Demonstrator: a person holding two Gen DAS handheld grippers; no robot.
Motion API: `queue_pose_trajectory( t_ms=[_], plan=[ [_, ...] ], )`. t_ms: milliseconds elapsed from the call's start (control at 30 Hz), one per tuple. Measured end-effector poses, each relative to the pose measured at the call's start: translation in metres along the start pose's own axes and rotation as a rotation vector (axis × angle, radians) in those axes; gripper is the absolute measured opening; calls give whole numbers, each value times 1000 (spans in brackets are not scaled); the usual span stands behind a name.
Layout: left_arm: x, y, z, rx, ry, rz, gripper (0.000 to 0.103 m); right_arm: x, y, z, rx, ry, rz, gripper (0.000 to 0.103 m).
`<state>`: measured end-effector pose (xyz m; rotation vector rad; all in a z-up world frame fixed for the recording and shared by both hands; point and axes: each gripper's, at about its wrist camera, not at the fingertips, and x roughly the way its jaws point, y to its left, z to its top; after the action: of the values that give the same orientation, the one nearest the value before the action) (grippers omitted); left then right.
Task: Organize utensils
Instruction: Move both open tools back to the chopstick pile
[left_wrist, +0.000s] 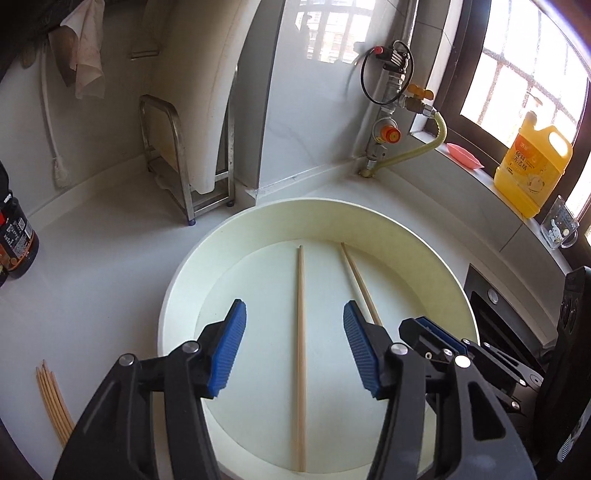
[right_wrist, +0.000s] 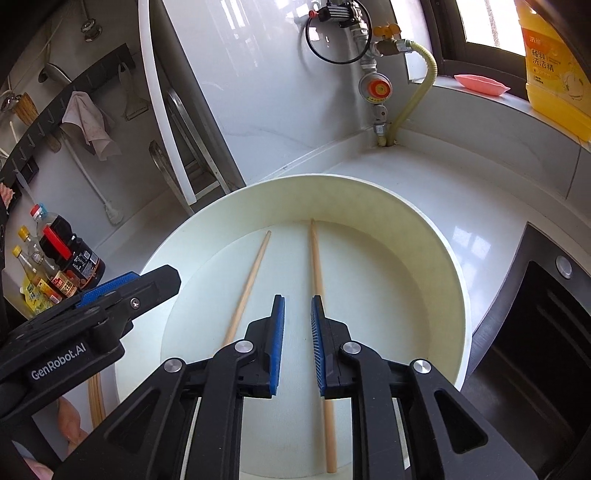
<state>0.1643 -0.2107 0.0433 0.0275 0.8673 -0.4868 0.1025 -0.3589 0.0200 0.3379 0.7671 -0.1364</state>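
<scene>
Two chopsticks (left_wrist: 301, 354) flat in white basin (left_wrist: 436, 258), apart. Left gripper (left_wrist: 294, 343) jaws spread above one, untouching. Right gripper (right_wrist: 297, 339) jaws slightly parted, empty.

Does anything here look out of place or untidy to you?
Two wooden chopsticks lie apart in the round cream basin, while a bundle of matching chopsticks rests on the white counter outside it.
</scene>
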Motion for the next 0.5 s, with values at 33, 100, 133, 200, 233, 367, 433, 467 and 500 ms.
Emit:
queue_pose_trajectory(
  t_ms=[33, 100, 133, 200, 233, 367, 433, 467, 500],
  plan=[
    [-2, 5, 0, -12, 1, 5, 54, -1, 0, 0, -2, -4, 1, 14],
    [-8, 14, -2, -31, -5, 17, 54, -4, 3, 1, -7, -11, 4, 14],
    [-12, 19, -3, -40, -10, 26, 54, -6, 5, 1, -11, -13, 6, 14],
    [-21, 30, -7, -59, -19, 42, 54, -8, 10, 1, -22, -15, 16, 14],
    [-25, 36, -10, -71, -23, 51, 54, -9, 13, 0, -28, -17, 22, 14],
    [-47, 59, -29, -121, -43, 95, 54, -15, 29, -1, -68, -23, 52, 15],
    [-57, 71, -39, -140, -48, 120, 54, -18, 39, -4, -86, -27, 69, 18],
    [-62, 76, -44, -147, -50, 136, 54, -20, 44, -5, -93, -30, 77, 18],
    [-67, 82, -49, -155, -53, 154, 54, -21, 49, -6, -99, -32, 88, 18]
  ],
)
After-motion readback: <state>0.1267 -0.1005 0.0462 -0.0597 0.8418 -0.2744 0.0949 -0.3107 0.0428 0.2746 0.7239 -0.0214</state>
